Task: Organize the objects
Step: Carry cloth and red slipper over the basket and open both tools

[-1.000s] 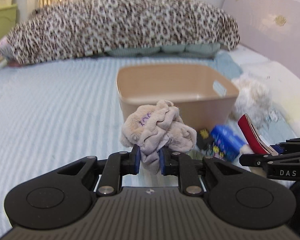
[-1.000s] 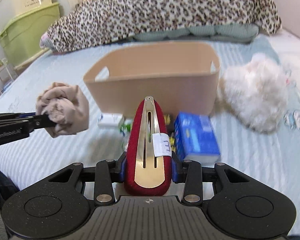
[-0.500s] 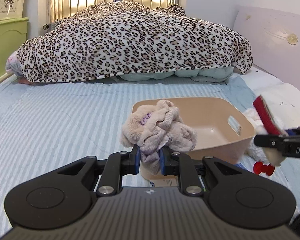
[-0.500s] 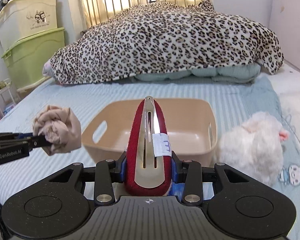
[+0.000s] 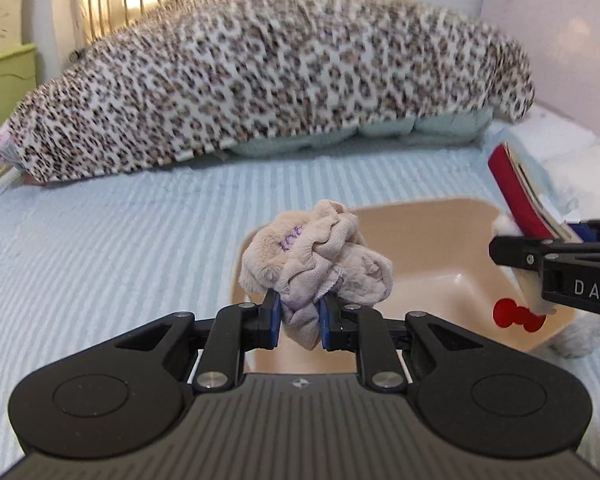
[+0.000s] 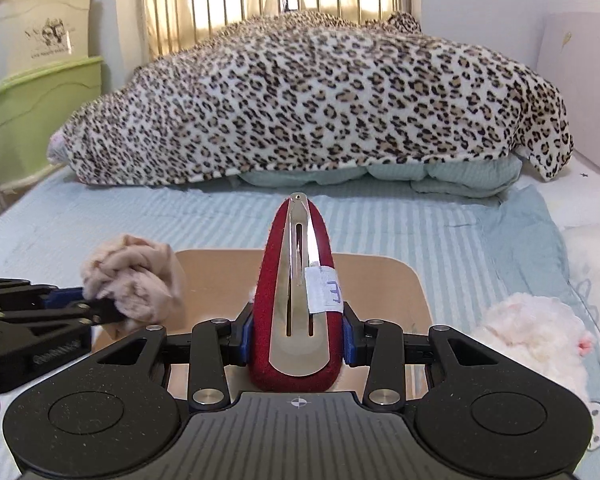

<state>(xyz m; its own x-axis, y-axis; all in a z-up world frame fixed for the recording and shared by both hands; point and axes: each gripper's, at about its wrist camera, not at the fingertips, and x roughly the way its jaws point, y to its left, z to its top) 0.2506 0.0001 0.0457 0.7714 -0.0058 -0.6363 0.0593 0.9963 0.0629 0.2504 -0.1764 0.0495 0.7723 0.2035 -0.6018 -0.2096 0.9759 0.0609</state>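
My left gripper [image 5: 299,316] is shut on a balled-up beige sock [image 5: 316,256] and holds it above the near left part of a tan plastic basket [image 5: 452,240]. My right gripper [image 6: 298,338] is shut on a red hair clip [image 6: 298,280] with a metal snap and a white label, held upright over the same basket [image 6: 380,292]. Each gripper shows in the other's view: the right one [image 5: 512,248] at the right edge with the red clip [image 5: 516,196], the left one [image 6: 104,312] at the left with the sock [image 6: 134,280].
A leopard-print blanket [image 6: 312,108] lies across the far side of the blue striped bed [image 5: 100,248]. A white fluffy plush toy [image 6: 532,336] lies right of the basket. Green and cream storage boxes [image 6: 40,96] stand at the left.
Both grippers have risen and moved forward over the basket with the sock and the clip still held. The small items in front of the basket have dropped out of sight.
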